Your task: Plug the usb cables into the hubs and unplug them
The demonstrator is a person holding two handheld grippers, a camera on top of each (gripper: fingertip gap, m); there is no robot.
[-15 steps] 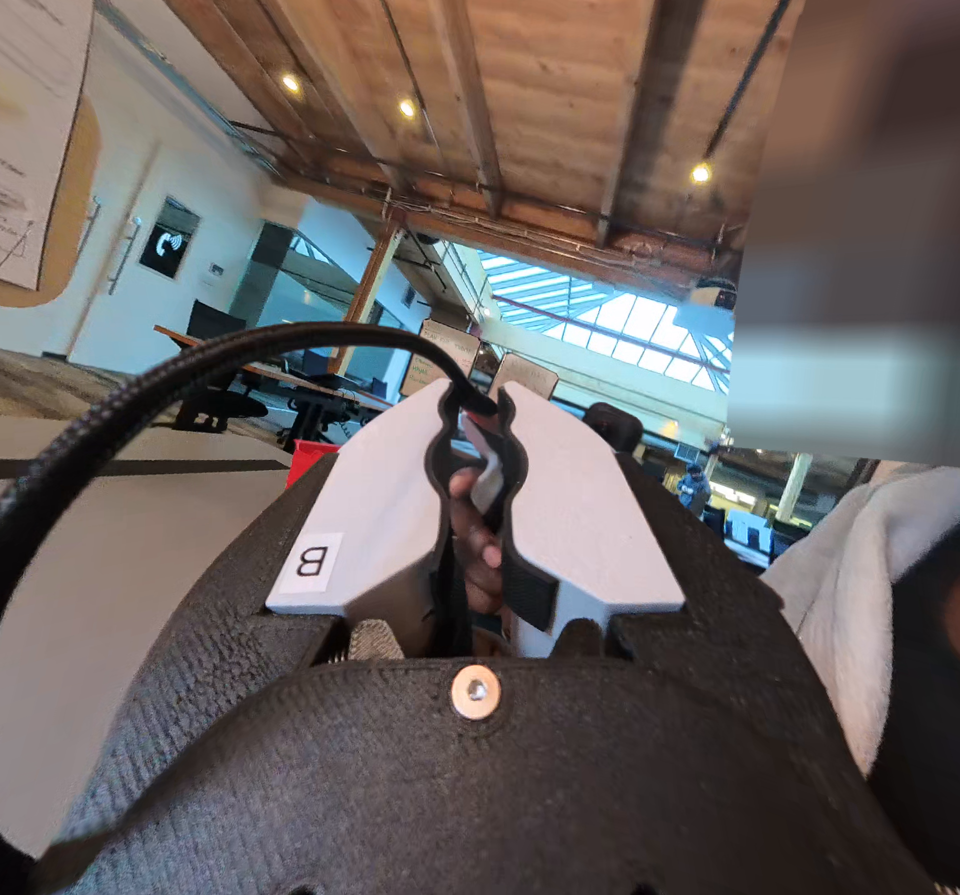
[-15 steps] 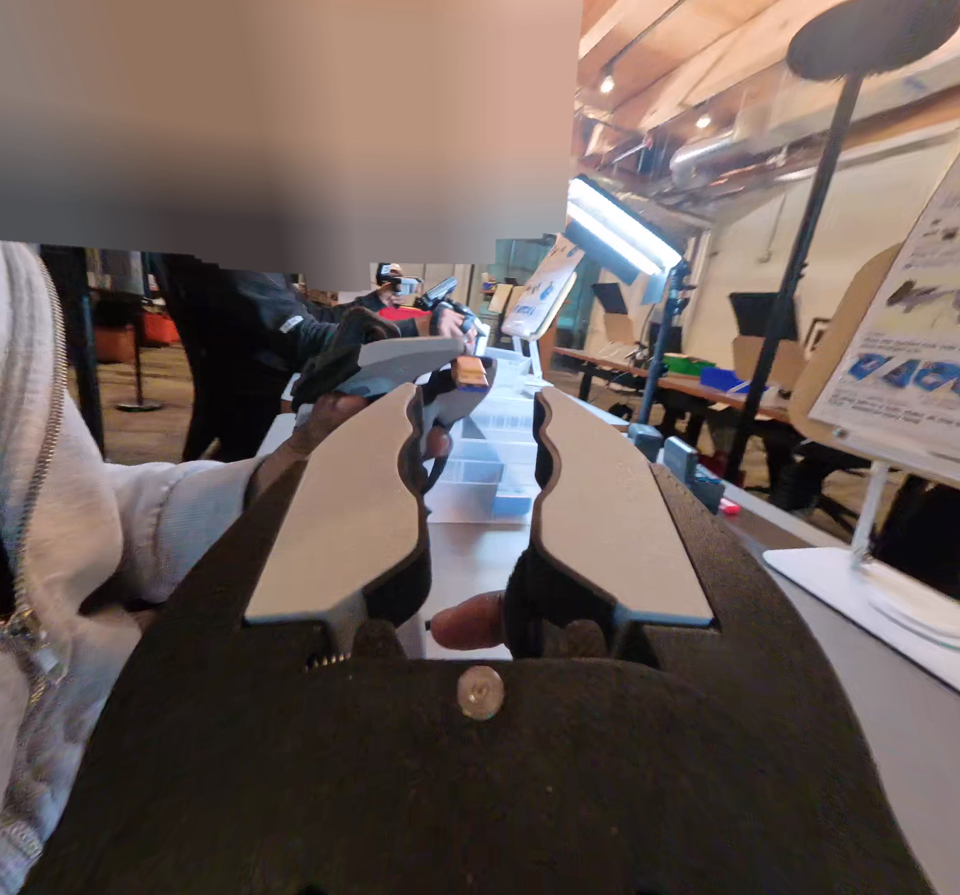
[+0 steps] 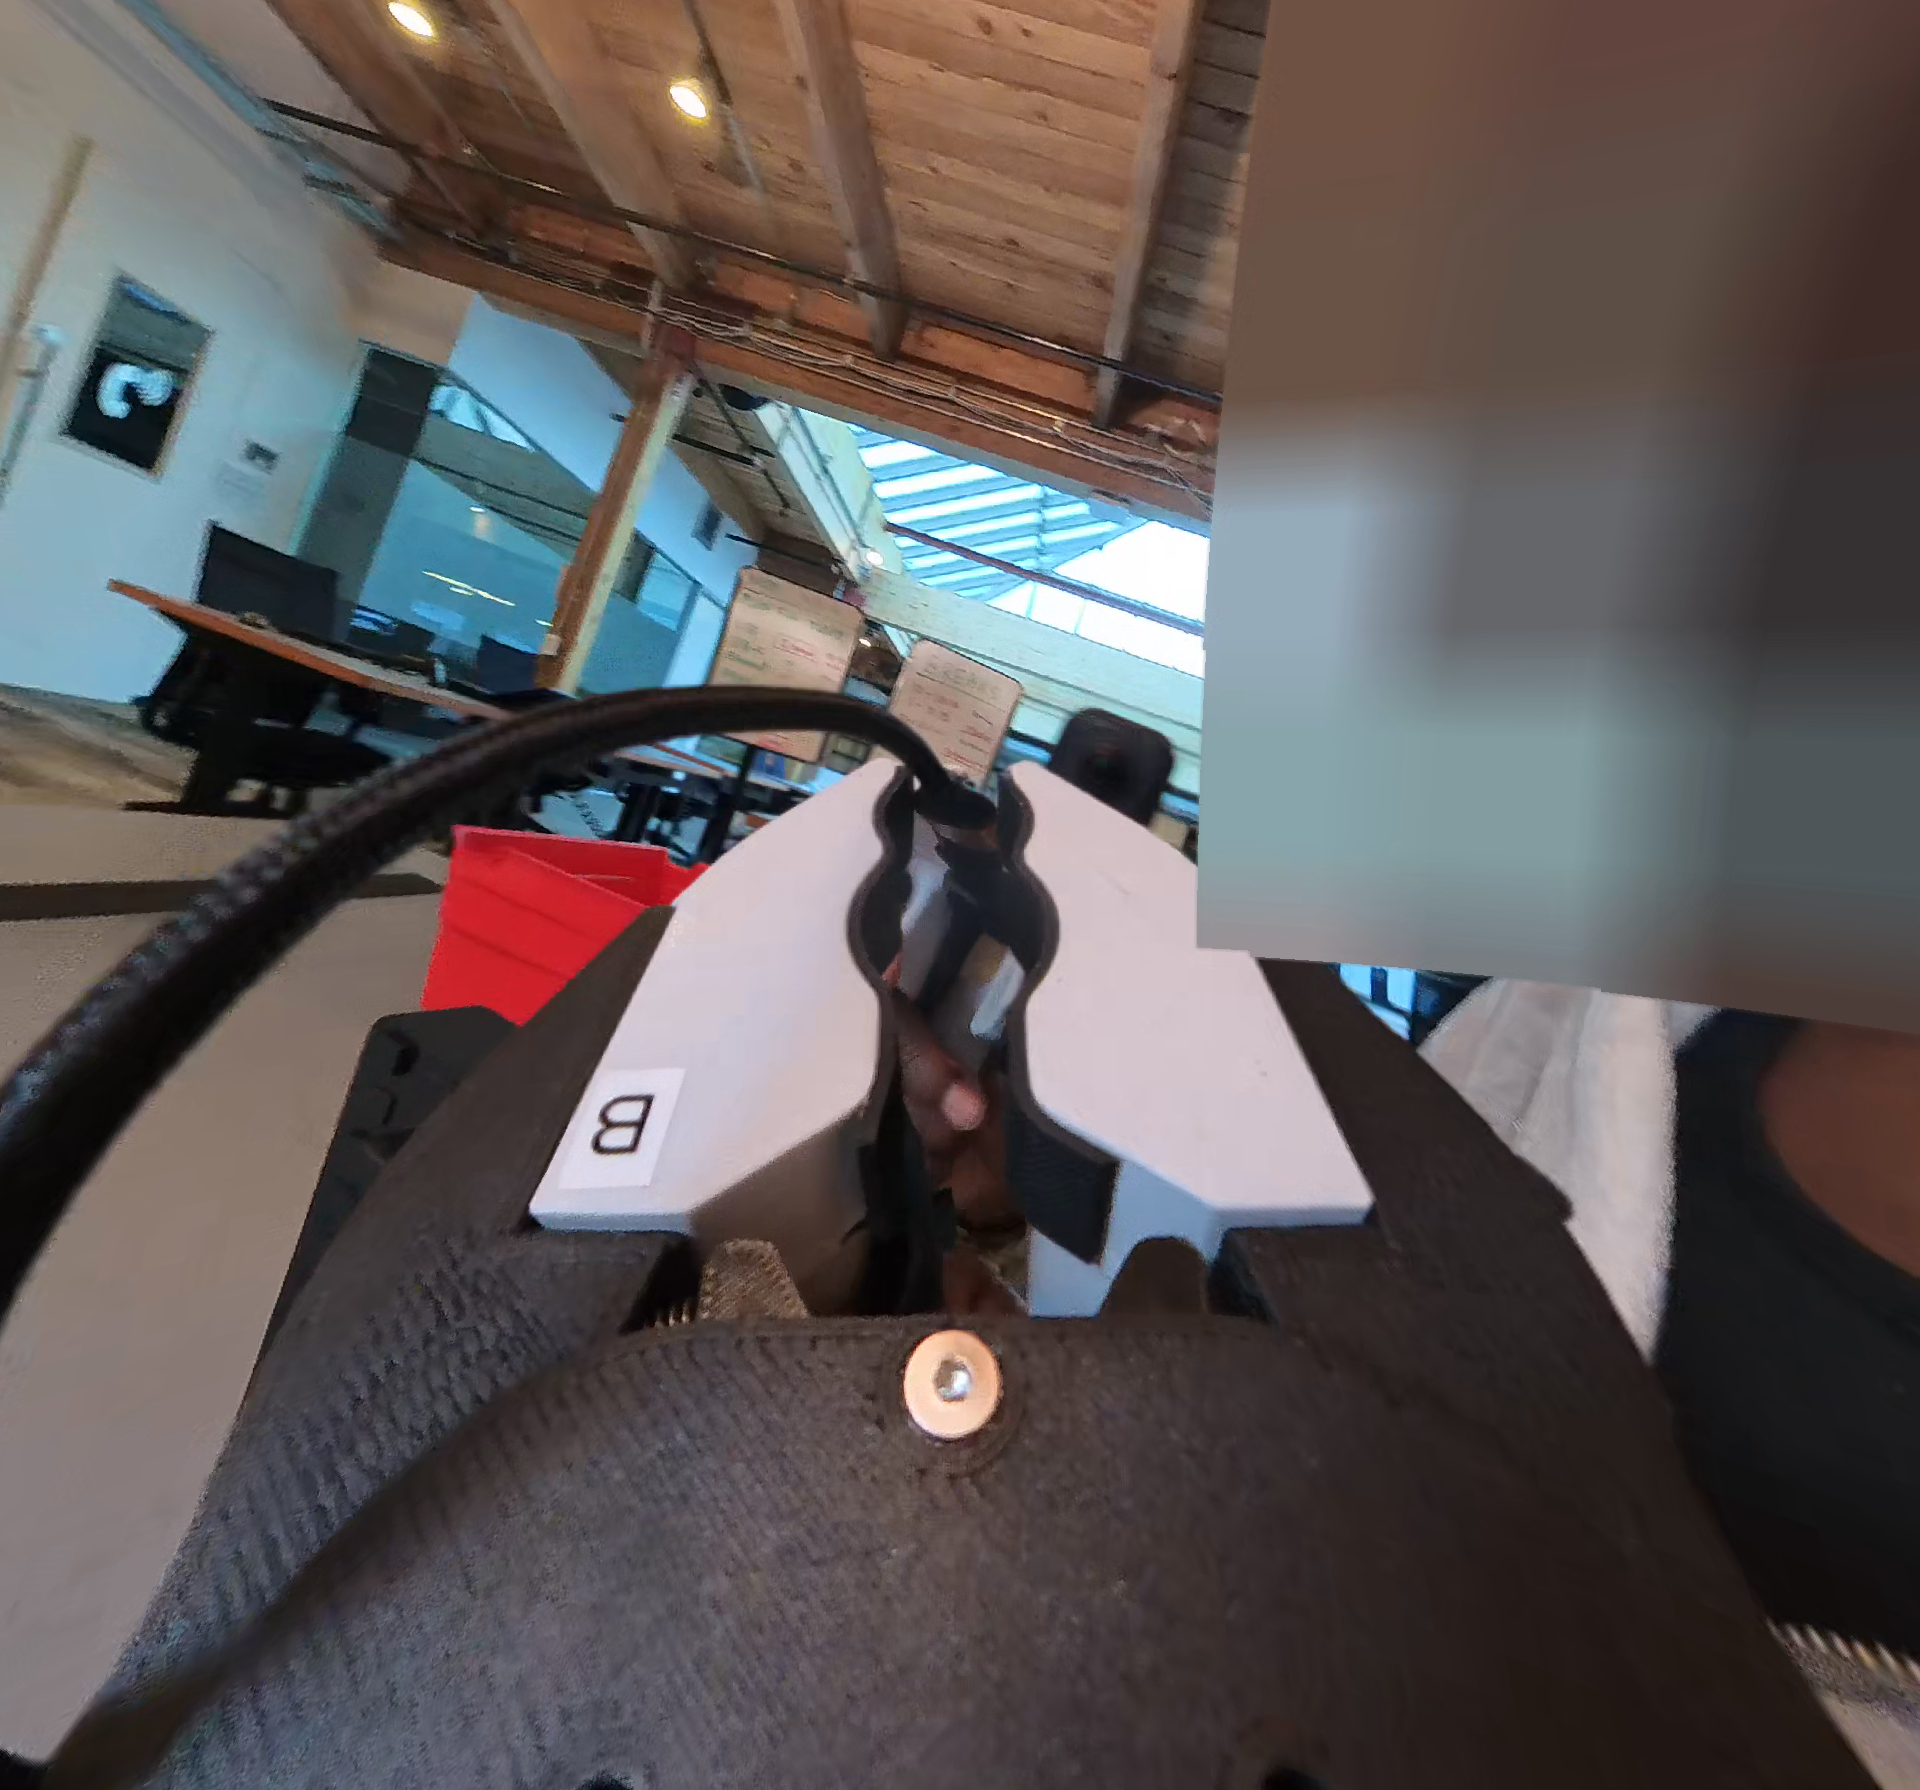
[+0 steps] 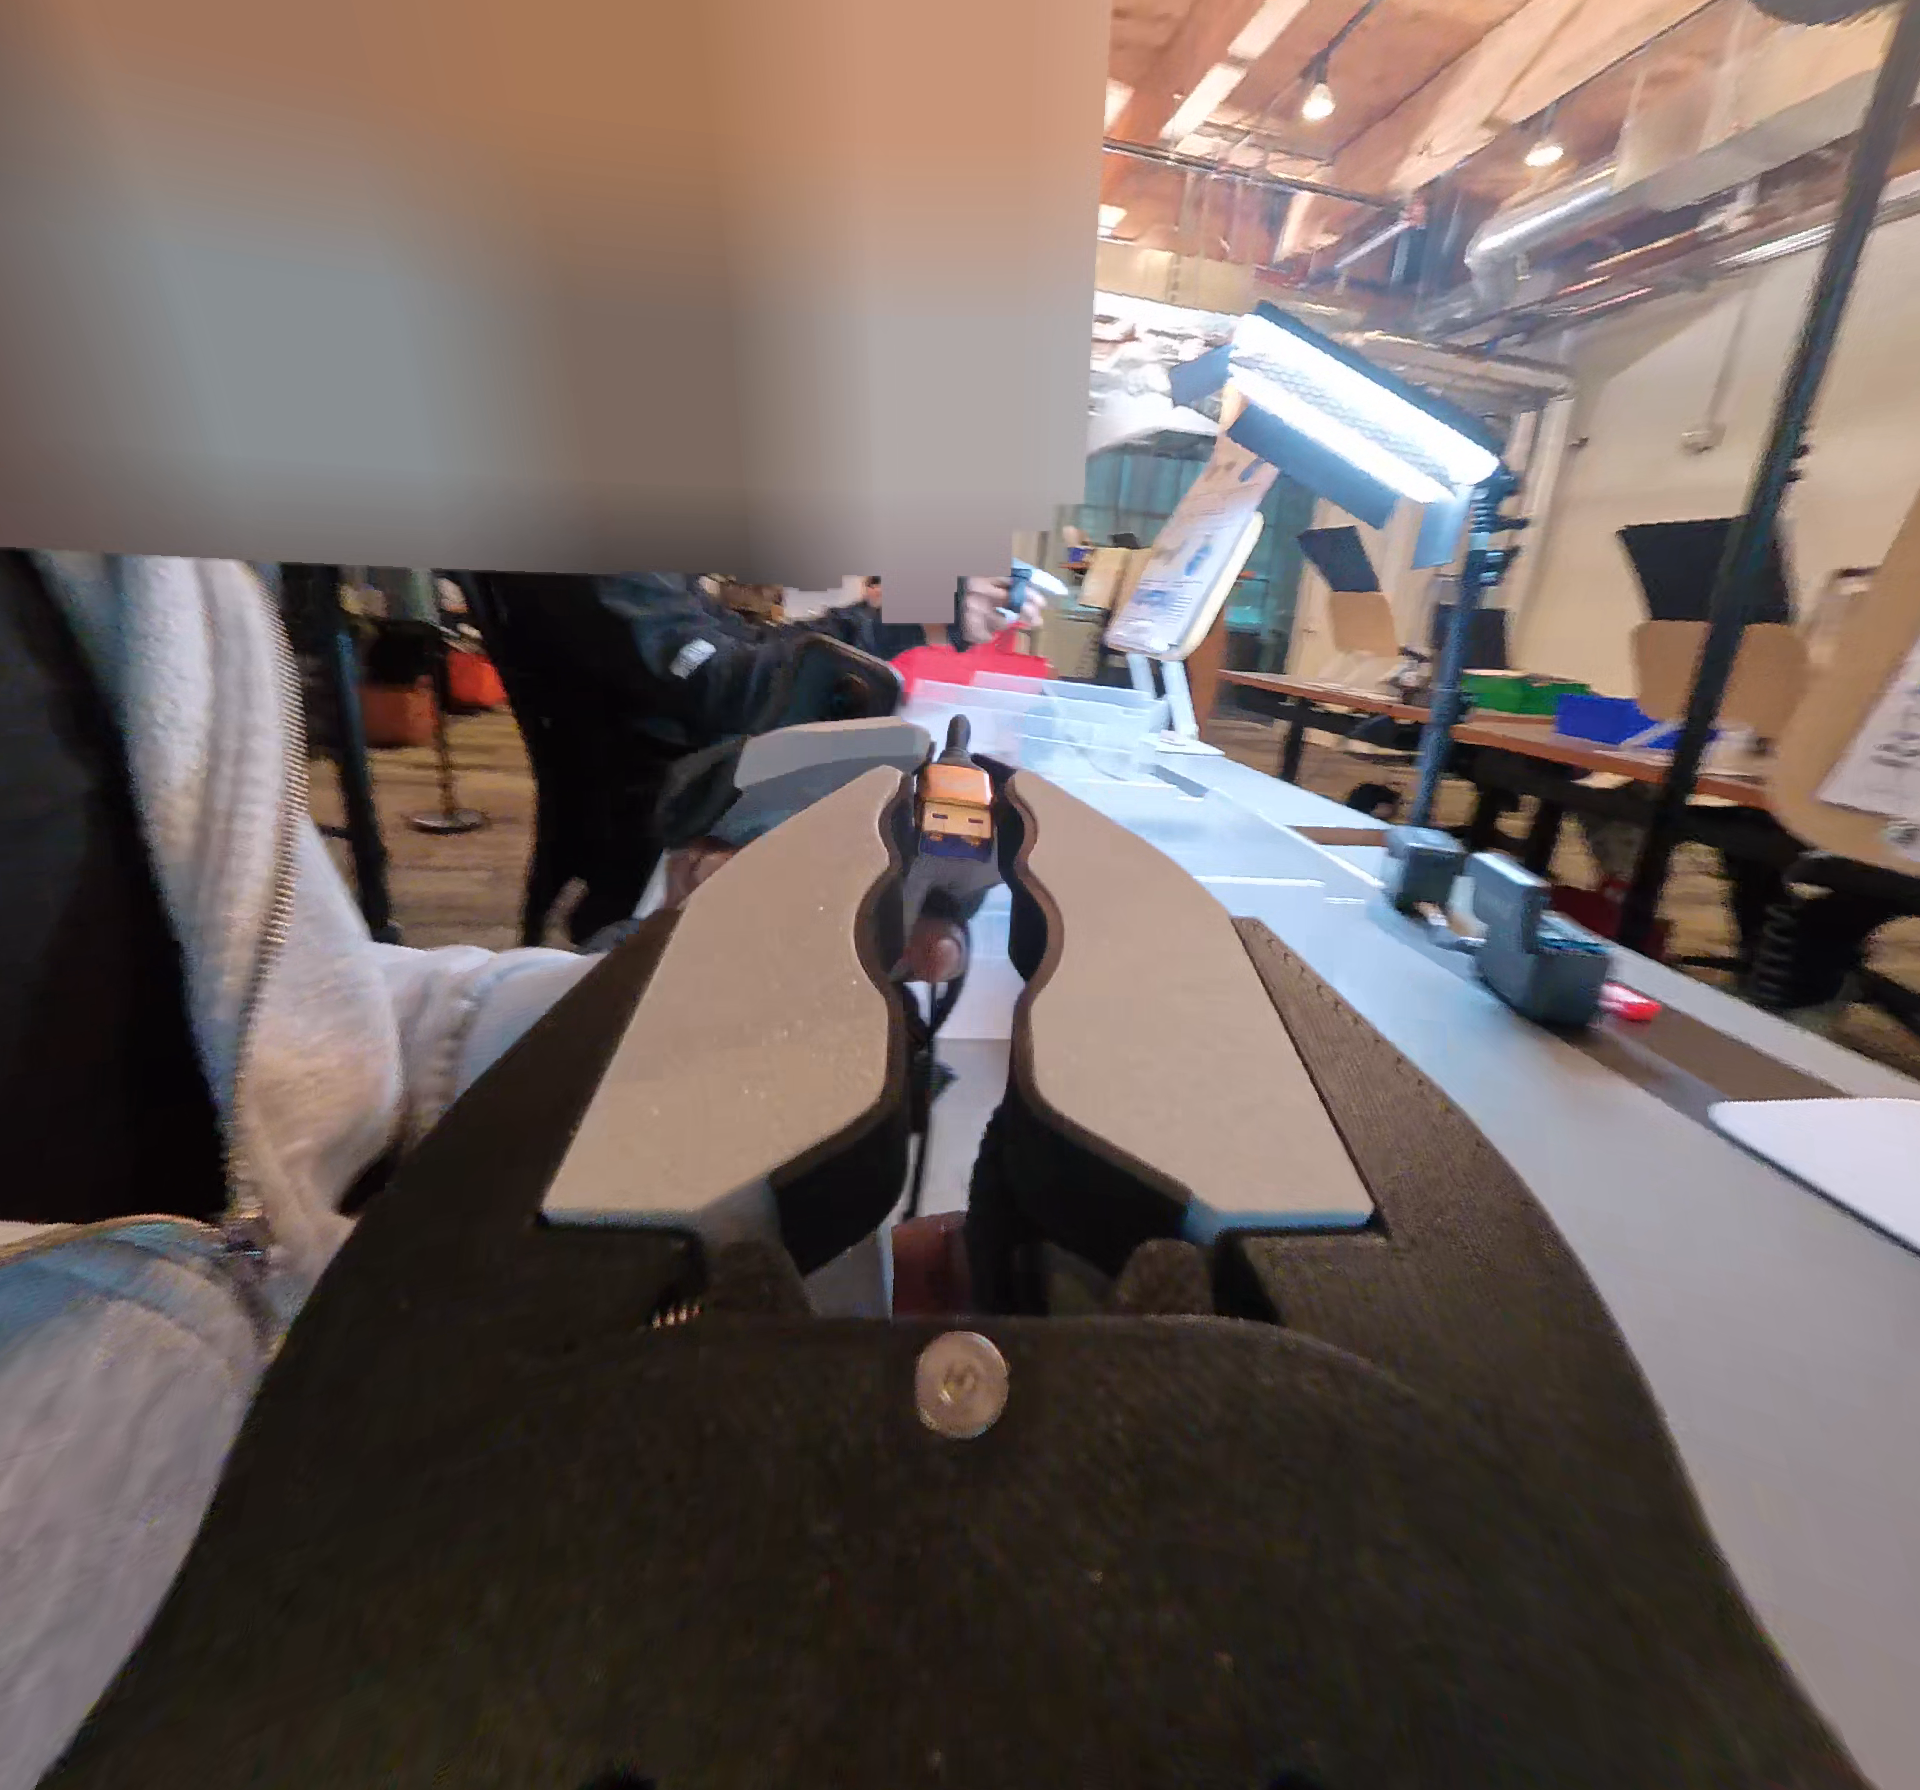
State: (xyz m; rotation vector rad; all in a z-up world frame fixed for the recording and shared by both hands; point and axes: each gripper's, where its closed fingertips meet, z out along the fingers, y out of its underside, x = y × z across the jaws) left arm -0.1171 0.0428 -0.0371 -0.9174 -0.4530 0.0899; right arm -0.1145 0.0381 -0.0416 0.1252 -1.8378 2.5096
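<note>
Black braided cable (image 3: 312, 867): my left claw (image 3: 951, 810) is clamping its plug while my right claw (image 4: 954, 805) is closing around the orange-tipped end (image 4: 954, 800). No hub is showing, so I judge the plugging is not yet done.

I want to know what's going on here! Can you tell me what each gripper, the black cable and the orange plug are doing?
Left gripper: shut on the plug end of the braided black cable.
Braided black cable: held at its end, arching away to the left.
Right gripper: nearly shut around the orange-tipped USB plug; contact unclear.
Orange-tipped USB plug: unplugged, in the air, metal end facing the camera.
Grey hub blocks: resting on the table, nothing visibly plugged in.
</note>
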